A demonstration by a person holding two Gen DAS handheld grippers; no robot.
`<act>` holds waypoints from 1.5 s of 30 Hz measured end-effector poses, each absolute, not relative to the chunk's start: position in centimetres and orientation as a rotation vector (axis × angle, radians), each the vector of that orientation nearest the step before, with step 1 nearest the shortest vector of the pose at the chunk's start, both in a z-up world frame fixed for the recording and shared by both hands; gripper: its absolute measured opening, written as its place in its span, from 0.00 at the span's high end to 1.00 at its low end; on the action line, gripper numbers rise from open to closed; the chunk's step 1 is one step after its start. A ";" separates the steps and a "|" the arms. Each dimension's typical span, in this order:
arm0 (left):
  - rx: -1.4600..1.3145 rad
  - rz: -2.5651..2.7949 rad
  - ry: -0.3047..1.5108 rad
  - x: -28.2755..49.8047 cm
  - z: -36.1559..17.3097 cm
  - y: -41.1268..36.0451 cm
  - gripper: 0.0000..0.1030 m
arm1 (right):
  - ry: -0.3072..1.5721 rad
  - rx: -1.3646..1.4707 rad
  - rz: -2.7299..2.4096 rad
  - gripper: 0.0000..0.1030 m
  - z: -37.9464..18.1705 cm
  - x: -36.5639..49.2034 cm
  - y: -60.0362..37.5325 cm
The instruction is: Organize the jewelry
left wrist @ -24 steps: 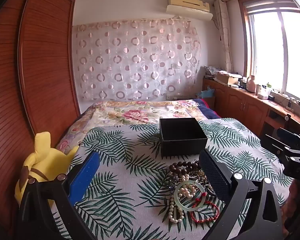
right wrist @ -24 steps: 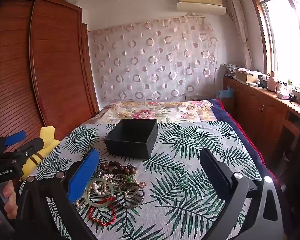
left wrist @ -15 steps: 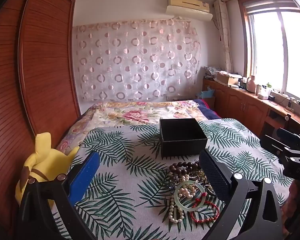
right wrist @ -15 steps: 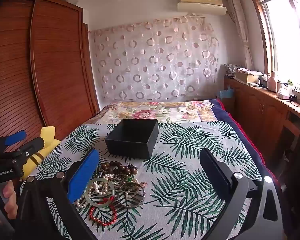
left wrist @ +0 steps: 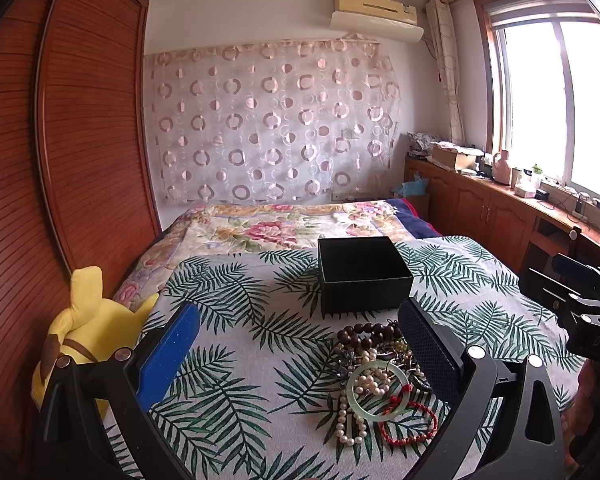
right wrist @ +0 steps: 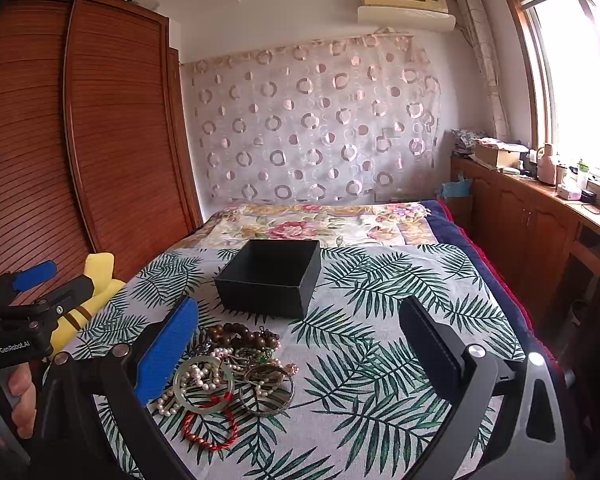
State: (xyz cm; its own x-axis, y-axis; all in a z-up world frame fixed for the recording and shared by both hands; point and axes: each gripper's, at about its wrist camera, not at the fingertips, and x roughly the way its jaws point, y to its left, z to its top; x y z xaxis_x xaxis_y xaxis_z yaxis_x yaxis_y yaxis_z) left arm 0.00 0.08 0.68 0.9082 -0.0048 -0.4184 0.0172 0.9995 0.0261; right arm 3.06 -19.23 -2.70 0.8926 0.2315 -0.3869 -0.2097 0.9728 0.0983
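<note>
**Black box empty, jewelry heap waiting just in front of it**

Black and square, the open cardboard box (left wrist: 364, 276) sits on the palm-leaf patterned bedspread (left wrist: 235, 320), nothing visible inside it. The tangled jewelry pile (left wrist: 380, 376) lies touching the cloth just on the near side of the box, between it and both tongs.

From the left tongs (left wrist: 295, 344) the heap sits ahead and to the right, partly behind the right-hand finger. From the right tongs (right wrist: 300, 340) it sits ahead and to the left, by the blue pad. Neither is clearly nearer. Both tongs stand wide apart, holding nothing.

Counted: one box; one pale green jade bangle (right wrist: 203, 384); one red beaded cord bracelet (right wrist: 209, 430); one dark brown wooden bead strand (right wrist: 243, 334), running left to right; one metal bangle (right wrist: 267, 390); white pearl strands (left wrist: 350, 420), number unclear in the tangle. A yellow plush toy (left wrist: 87, 340) lies at the bed's left edge.
</note>
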 end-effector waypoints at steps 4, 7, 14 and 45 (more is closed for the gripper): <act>0.030 -0.011 0.432 -0.1 0.7 0.0 0.07 | 0.409 0.055 0.229 0.02 -2.4 2.6 -18.8; 0.029 -0.011 0.439 0.0 0.5 0.0 0.07 | 0.422 0.055 0.234 0.02 -2.4 2.4 -18.5; 0.035 -0.024 0.480 0.4 -1.1 0.2 0.07 | 0.447 0.039 0.289 0.02 -3.9 3.1 -18.5; 0.049 -0.150 0.735 3.7 -9.7 1.5 0.07 | 0.829 -0.249 0.548 0.31 -13.7 9.7 -13.3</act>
State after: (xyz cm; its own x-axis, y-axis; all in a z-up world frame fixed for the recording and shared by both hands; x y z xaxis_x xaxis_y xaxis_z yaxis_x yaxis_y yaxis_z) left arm 3.67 1.47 -9.68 0.7315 -0.1192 -0.6713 0.1535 0.9881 -0.0083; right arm 9.66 -13.27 -13.67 0.5480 0.3626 -0.7538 -0.5516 0.8341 0.0002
